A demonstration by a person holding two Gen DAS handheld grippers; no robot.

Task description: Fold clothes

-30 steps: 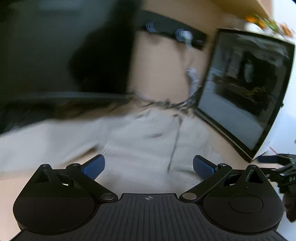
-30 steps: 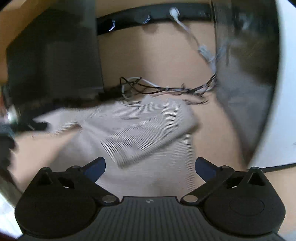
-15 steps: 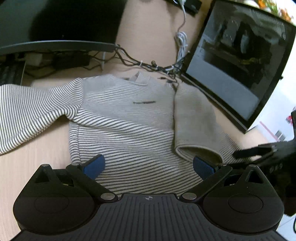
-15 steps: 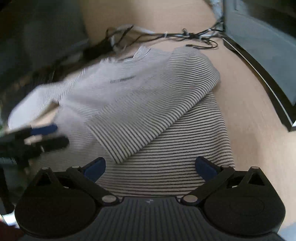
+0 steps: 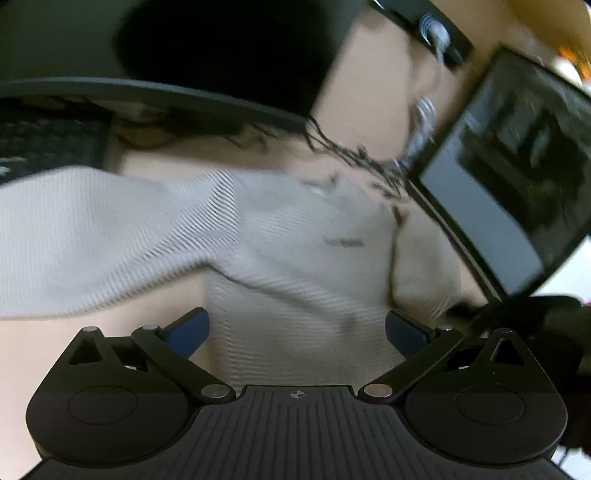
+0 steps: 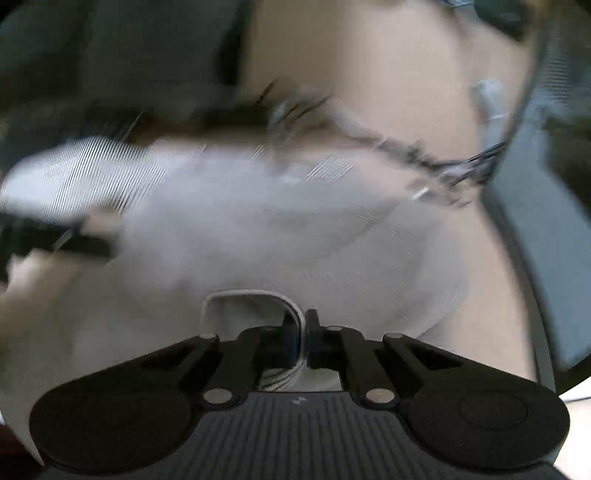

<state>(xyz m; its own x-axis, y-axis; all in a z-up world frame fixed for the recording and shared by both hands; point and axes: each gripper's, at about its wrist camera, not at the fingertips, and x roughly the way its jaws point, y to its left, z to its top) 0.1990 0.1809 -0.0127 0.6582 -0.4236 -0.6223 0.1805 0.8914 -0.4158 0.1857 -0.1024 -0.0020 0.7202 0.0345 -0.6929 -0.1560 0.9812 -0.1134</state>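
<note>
A white sweater with thin dark stripes [image 5: 295,258] lies flat on a light wooden desk [image 5: 376,99], collar toward the far side. Its left sleeve [image 5: 92,240] stretches out to the left; its right sleeve [image 5: 421,273] is folded over the body. My left gripper [image 5: 297,328] is open and empty, just above the sweater's lower body. My right gripper [image 6: 302,332] is shut on the cuff of the folded sleeve [image 6: 255,310]; the sweater [image 6: 277,229] spreads out ahead of it. Both views are blurred by motion.
A dark monitor [image 5: 509,173] stands at the right of the desk, and another dark screen [image 5: 184,55] at the far left. A tangle of cables [image 5: 354,155] lies behind the collar. A black power strip [image 5: 424,29] sits at the far edge.
My right gripper has closed on the cuff of the folded sleeve; it was open half a second ago. My left gripper has dropped closer to the sweater and stays open.
</note>
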